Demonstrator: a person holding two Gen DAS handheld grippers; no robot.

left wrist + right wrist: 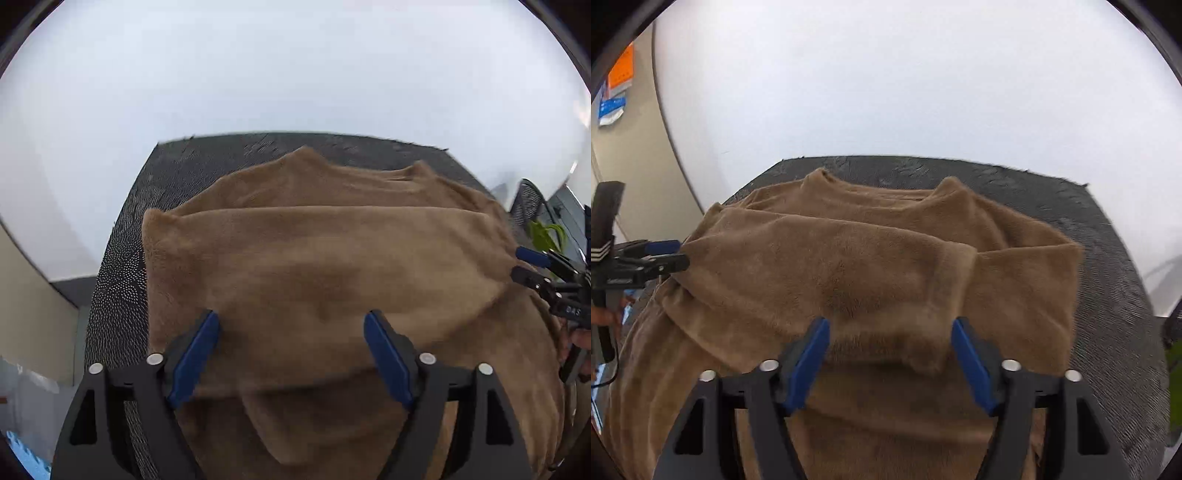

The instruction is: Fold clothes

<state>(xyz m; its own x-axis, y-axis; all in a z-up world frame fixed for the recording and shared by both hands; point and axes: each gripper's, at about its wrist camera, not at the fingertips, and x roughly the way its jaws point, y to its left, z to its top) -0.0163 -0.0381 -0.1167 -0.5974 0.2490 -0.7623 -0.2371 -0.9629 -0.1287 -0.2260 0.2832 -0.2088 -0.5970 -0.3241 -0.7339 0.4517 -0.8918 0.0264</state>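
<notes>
A brown fleece garment (332, 266) is lying across the dark worktop (122, 280), covering most of it and reaching close to the far edge, with a folded layer running across its middle; the left gripper (291, 356) is hovering over the garment's near part, fingers spread and gripping nothing; the right gripper (890, 360) is likewise standing released above the fleece; each is appearing at the other view's side, beside the fold's end.
</notes>
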